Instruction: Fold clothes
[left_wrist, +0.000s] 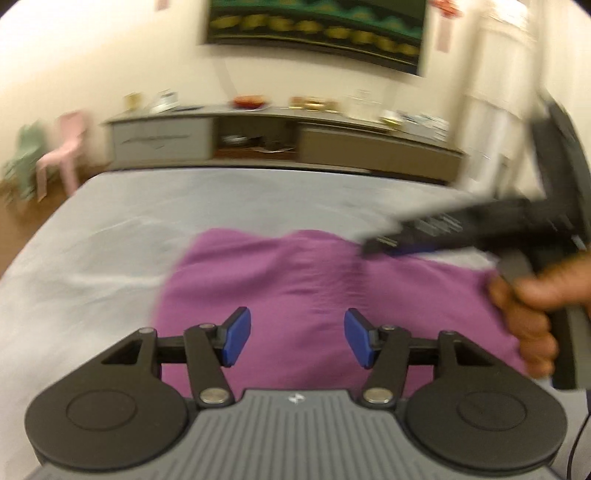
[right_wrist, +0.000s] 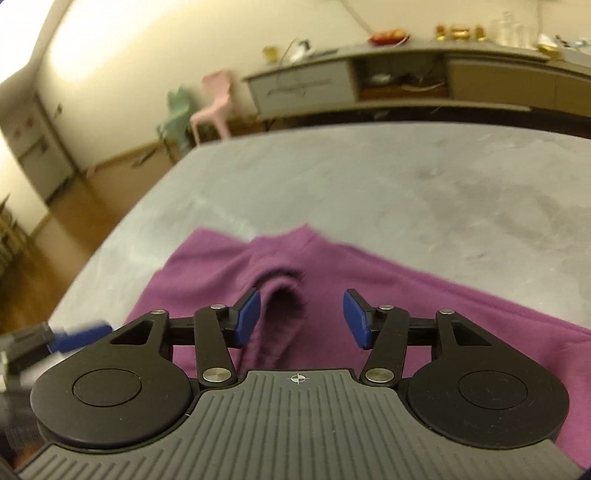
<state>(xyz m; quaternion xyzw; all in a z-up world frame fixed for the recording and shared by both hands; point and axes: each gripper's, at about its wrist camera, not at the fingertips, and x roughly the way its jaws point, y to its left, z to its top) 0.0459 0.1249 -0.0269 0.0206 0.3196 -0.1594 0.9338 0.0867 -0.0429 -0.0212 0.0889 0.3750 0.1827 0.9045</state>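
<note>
Right, we've got the purple garment (right_wrist: 424, 295) lying on the grey bed (right_wrist: 369, 184), its near part bunched into a raised fold just ahead of our right gripper (right_wrist: 301, 319), whose blue pads stand apart with nothing pinched. Our left gripper (left_wrist: 297, 341) hovers over the same cloth with its fingers spread and empty too, while the hand (left_wrist: 528, 306) carrying the other tool crosses at the right. Beyond the garment's far edge we see bare sheet running to the bed's end, with the long cabinet (right_wrist: 406, 77) and pink chair (right_wrist: 214, 103) well apart.

You've got cream walls (right_wrist: 122, 48), wood floor (right_wrist: 55, 240), a long grey sideboard (right_wrist: 303, 85) cluttered on top, pink chair (right_wrist: 216, 99) and green chair (right_wrist: 177, 110) beside it, dark wall hanging (left_wrist: 317, 29) above.
</note>
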